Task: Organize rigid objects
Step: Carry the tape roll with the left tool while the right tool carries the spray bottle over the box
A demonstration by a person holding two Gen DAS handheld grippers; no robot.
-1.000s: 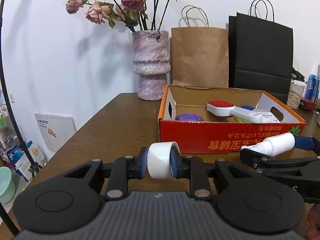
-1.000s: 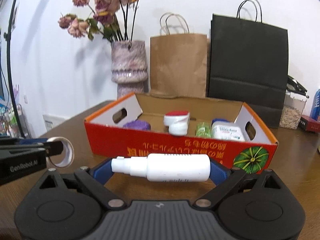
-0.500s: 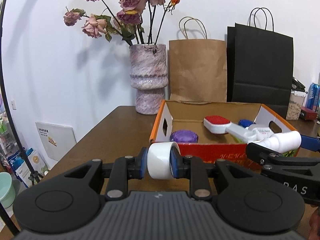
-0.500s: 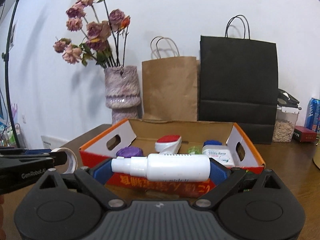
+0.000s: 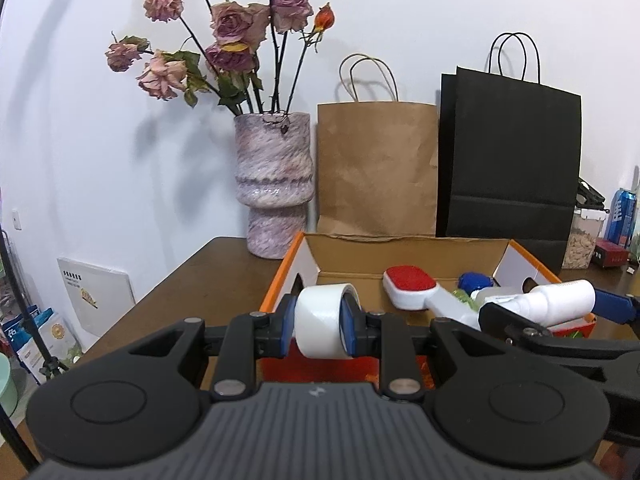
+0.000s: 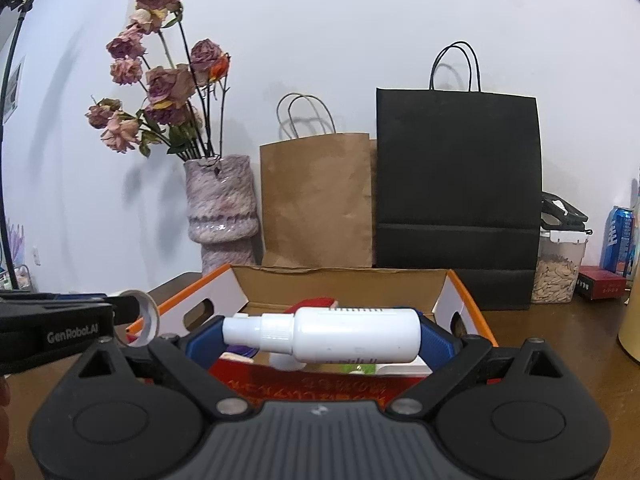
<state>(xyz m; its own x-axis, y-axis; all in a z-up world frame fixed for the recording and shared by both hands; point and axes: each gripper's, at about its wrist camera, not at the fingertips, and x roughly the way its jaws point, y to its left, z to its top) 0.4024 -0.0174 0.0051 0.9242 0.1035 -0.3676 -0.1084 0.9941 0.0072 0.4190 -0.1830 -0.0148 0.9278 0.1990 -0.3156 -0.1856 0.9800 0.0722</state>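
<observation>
With the left tool (image 5: 319,326) clamped on the tape roll (image 5: 322,322) and the right tool (image 6: 322,338) gripping the spray bottle (image 6: 338,334), carry both well over the box (image 6: 466,300) rim before releasing.

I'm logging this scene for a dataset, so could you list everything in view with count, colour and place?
Cardboard box: one, orange-red outside, on the brown wooden table.
Red-topped white brush: one, inside the box.
Blue-capped container: one, inside the box.
Ceramic vase of dried roses: one, mottled pink, behind the box, left.
Paper bags: two, brown and black, against the wall.
Clear jar: one, right of the black bag.
Blue can: one, far right.
Roll of white tape: one, between the left gripper jaws.
White plastic spray bottle: one, lying crosswise in the right gripper jaws.
</observation>
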